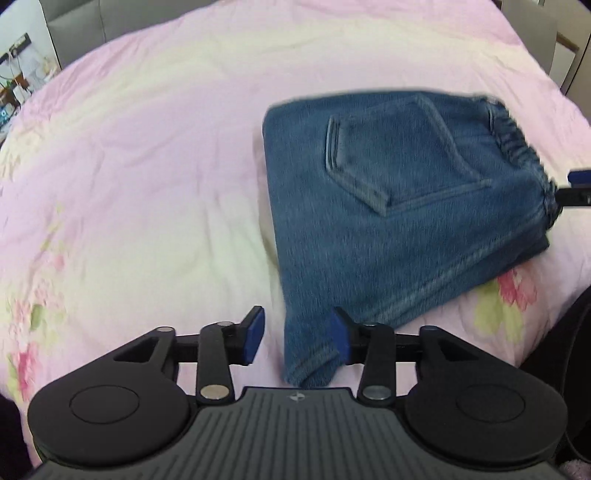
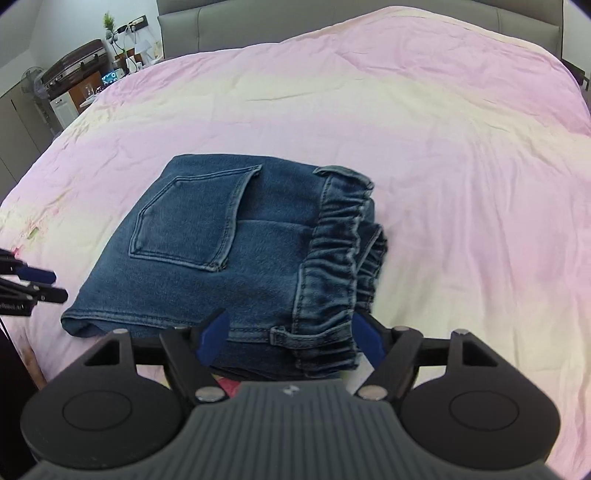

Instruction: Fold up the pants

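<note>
Lying folded into a compact stack on the pink bedspread point(image 2: 424, 122), the blue denim pants point(image 2: 236, 251) show a back pocket point(image 2: 192, 218) face up and a gathered elastic waistband point(image 2: 332, 258) bunched along one edge, with a belt loop point(image 2: 291, 338) near the corner closest to the right camera. Right gripper point(image 2: 290, 338): blue-padded fingers point(image 2: 212, 334) stand well apart, straddling that waistband corner; the cloth sits between them, and whether either pad brushes it cannot be told. Left gripper point(image 1: 297, 338): fingers point(image 1: 255, 334) also apart, over the opposite, narrow corner of the stack, where a stitched hem point(image 1: 314, 365) pokes out; the pad on the pants side overlaps the denim edge in view, the other stands over bare bedspread, and nothing is clamped. Left wrist view is motion-blurred, the pants smeared at the edges. Each gripper shows at the margin of the other's view, just beside the stack. Bedspread carries a floral print point(image 1: 513, 291) along its near edge and pale yellow bands across the middle. Beyond the bed, a grey padded headboard point(image 2: 229, 26), and to one side a suitcase point(image 2: 74, 61) among clutter, a small potted plant point(image 2: 109, 22) and a standing fan point(image 2: 33, 83).
</note>
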Available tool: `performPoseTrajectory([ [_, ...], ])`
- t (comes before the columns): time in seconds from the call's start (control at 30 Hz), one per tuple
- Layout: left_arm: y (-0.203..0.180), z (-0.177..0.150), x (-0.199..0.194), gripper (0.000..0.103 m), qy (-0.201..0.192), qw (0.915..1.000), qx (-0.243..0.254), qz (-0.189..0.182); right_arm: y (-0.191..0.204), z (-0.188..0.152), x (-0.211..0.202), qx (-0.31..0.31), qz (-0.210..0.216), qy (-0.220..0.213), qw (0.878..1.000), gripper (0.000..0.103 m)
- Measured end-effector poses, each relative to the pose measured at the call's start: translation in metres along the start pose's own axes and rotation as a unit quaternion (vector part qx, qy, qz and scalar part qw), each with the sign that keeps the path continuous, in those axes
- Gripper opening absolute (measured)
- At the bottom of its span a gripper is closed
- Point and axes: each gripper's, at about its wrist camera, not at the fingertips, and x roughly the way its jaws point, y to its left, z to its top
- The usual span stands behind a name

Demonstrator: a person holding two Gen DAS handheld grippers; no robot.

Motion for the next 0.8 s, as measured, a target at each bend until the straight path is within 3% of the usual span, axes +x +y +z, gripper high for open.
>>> performPoseTrajectory([
  [0.13,0.007,0.024,-0.005,0.066,-0.032,0.9995,-0.003,0.001,-0.024,0.009,-0.001,0.03,-0.007,0.009,0.999,0.076],
  [0.23,0.016,0.04,0.002,0.077,-0.044,0.9987,-0.017,-0.018,-0.043,0.014,0.005,0.065,0.01,0.022,0.998,0.084],
  [0.3,0.026,0.047,0.013,0.083,-0.051,0.9969,-0.042,-0.043,-0.055,0.016,0.013,0.092,0.031,0.03,0.995,0.087],
  [0.4,0.047,0.051,0.039,0.084,-0.045,0.9909,-0.1,-0.078,-0.072,0.017,0.031,0.138,0.052,0.046,0.988,0.087],
  [0.57,0.079,0.044,0.087,0.084,-0.015,0.9678,-0.202,-0.15,-0.098,0.014,0.066,0.206,0.1,0.069,0.971,0.087],
  [0.7,0.094,0.038,0.111,0.086,0.003,0.9479,-0.25,-0.197,-0.107,0.012,0.092,0.229,0.133,0.084,0.961,0.087],
  [0.8,0.1,0.038,0.124,0.089,0.007,0.936,-0.27,-0.226,-0.113,0.007,0.109,0.258,0.167,0.086,0.948,0.079],
])
